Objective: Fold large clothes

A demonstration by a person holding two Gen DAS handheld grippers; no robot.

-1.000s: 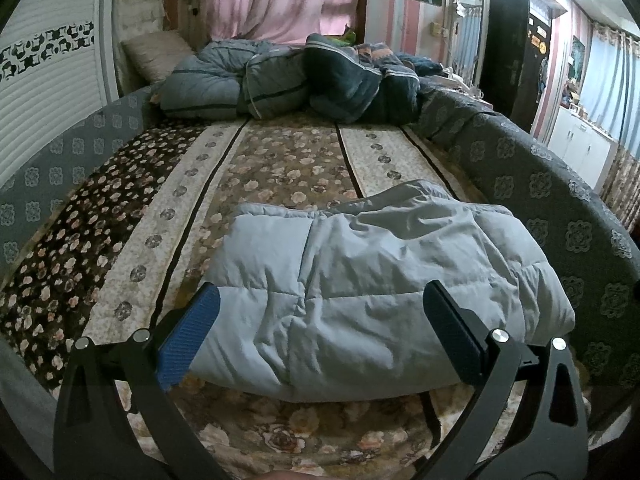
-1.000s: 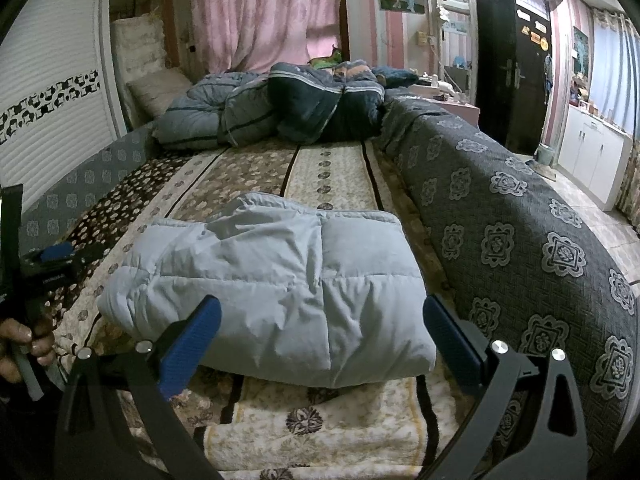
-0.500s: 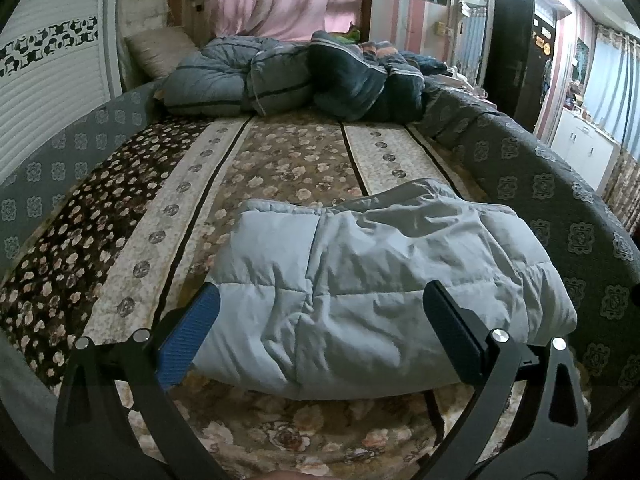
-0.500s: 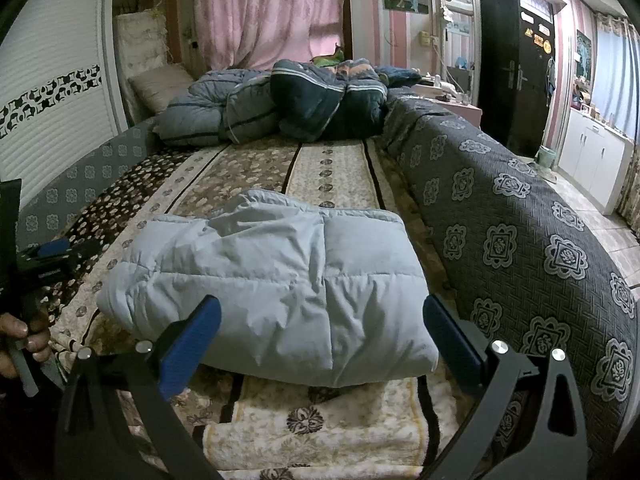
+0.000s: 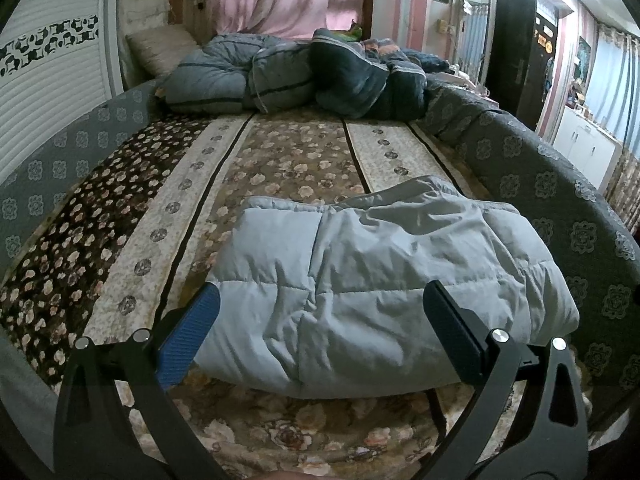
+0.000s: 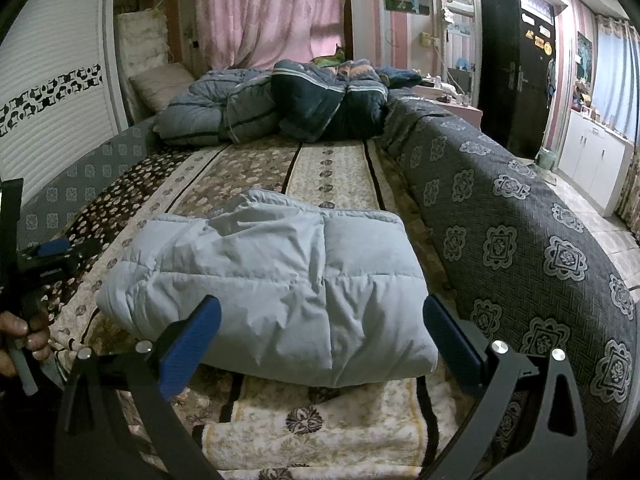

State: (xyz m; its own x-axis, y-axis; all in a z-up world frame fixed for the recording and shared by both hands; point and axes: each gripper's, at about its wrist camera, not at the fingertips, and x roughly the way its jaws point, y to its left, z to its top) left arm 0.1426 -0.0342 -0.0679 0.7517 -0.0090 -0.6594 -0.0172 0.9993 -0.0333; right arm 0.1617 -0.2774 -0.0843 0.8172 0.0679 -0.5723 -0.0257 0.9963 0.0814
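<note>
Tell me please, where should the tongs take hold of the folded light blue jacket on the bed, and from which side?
Probably the folded light blue jacket is best gripped at its thick near edge, coming from the front, low along the bedspread. That rounded edge faces both open tongs, left tongs and right tongs, and looks compact enough to pinch.

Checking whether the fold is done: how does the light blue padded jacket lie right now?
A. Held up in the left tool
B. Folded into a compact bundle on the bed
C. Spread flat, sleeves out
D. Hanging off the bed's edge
B: the jacket lies as a folded bundle on the floral bedspread, and both tools, left and right, are open and empty.
</note>
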